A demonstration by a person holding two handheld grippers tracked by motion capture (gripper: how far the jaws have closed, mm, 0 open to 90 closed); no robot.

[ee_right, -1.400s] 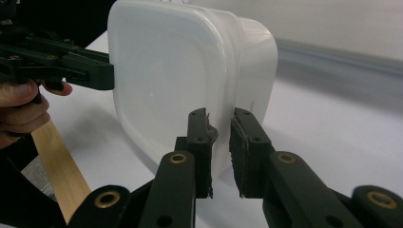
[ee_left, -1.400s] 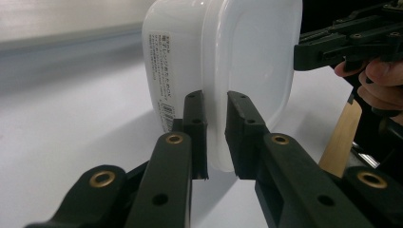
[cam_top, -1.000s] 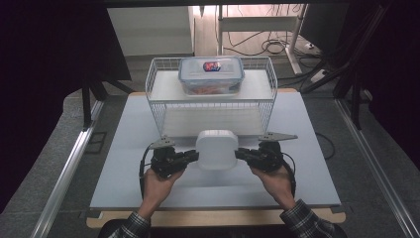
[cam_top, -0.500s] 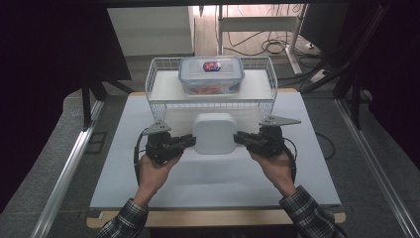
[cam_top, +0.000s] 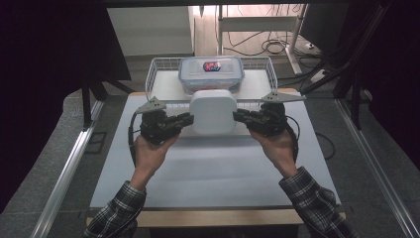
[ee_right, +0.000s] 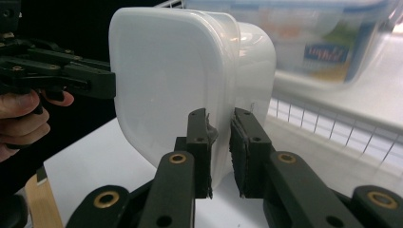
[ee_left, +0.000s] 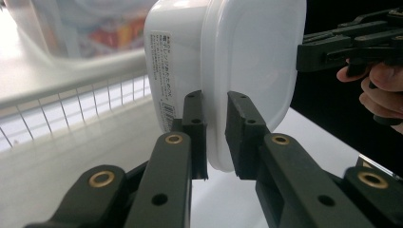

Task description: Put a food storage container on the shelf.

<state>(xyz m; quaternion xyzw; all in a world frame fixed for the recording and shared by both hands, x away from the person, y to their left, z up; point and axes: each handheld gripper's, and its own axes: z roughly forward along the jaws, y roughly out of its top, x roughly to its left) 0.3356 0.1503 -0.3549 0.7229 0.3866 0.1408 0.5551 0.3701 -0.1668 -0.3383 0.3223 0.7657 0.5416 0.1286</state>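
left claw (cam_top: pixel 187 118): clamped, pointing inward | right claw (cam_top: pixel 237 115): clamped, pointing inward | both level, raised

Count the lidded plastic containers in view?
2. A white container is held off the table between the left gripper and right gripper; a clear blue-lidded container sits in the wire basket behind.

The white, rounded-square plastic container with a translucent white lid (cam_top: pixel 213 111) hangs level in the air above the far part of the table, lid up, just in front of the wire basket. Its rim is pinched on two opposite sides, the lid edge caught between black jaws at each. A printed label with a barcode runs down one side wall (ee_left: pixel 164 80), and the lid is seated on.
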